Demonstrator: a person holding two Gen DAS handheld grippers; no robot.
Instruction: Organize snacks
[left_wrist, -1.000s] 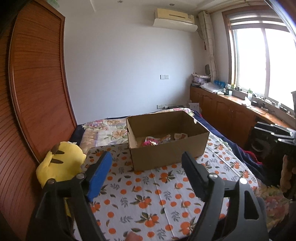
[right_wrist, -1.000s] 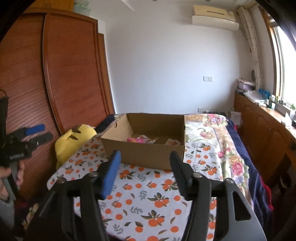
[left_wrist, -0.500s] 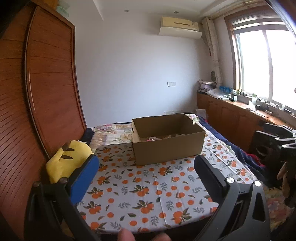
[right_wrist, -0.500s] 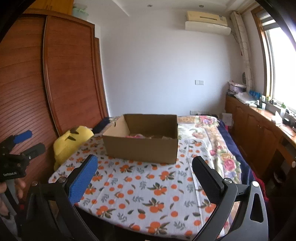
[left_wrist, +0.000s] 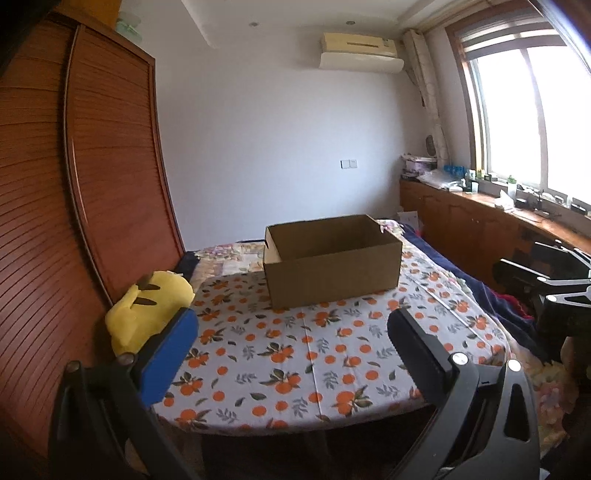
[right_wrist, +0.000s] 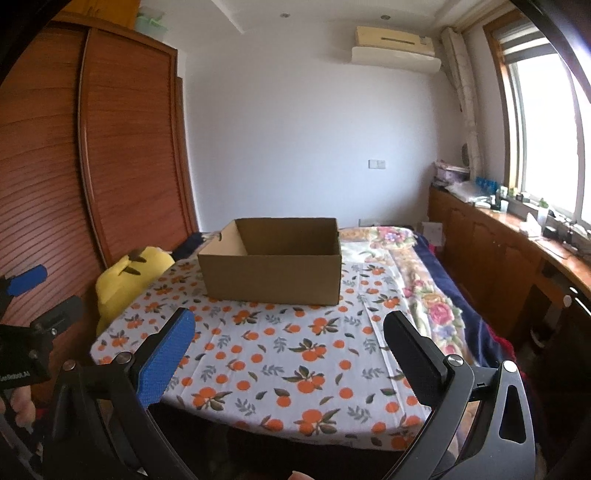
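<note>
left gripper (left_wrist: 291, 345) and right gripper (right_wrist: 288, 341): both w/ jaws spread wide, nothing between them, each held back from the near edge of the bed (left_wrist: 295, 354). blue pad on the left-hand finger (left_wrist: 168, 356) of each; black finger opposite. box (left_wrist: 332, 260), open-topped cardboard, sits upright on the orange-print sheet (right_wrist: 295, 354) toward the far side, well apart from both grippers. snacks: cannot tell; box interior hidden below its walls in both views. yellow plush (left_wrist: 147, 306) lies at the bed's left edge, against the wooden wardrobe (left_wrist: 92, 184), near the box's left side but not touching it. floral quilt (right_wrist: 417, 284) runs along the bed's right side. in the right wrist view, left gripper appears at far left, w/ its blue and black fingers apart. window (left_wrist: 535, 122) and counter (left_wrist: 498, 218) at right.
</note>
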